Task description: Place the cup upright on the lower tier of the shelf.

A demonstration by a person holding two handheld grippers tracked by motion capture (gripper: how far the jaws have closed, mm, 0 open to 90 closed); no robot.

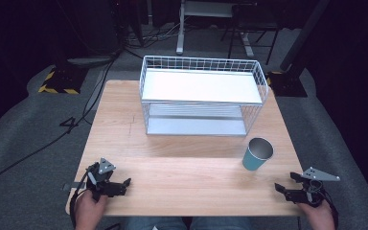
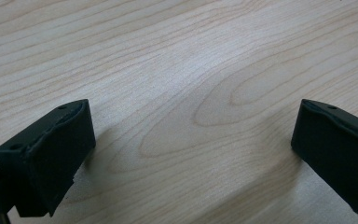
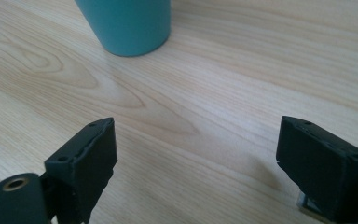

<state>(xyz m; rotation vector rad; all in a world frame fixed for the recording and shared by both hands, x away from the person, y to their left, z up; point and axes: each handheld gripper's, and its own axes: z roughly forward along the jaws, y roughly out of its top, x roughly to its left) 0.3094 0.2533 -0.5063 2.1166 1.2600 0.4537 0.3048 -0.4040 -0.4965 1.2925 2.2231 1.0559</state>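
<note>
Teal cup (image 1: 258, 154) stands upright near the table's (image 1: 182, 182) right side, before a white wire basket (image 1: 203, 93). Left gripper (image 1: 117, 186) and right gripper (image 1: 283, 188) rest at the near edge, jaws wide, empty; likely pre-grasp, the right reaching forward next.

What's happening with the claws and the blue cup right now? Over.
Left gripper open, empty, near table edge. Right gripper open, empty. Teal cup upright, ahead of right gripper. Wire rack beyond.
</note>
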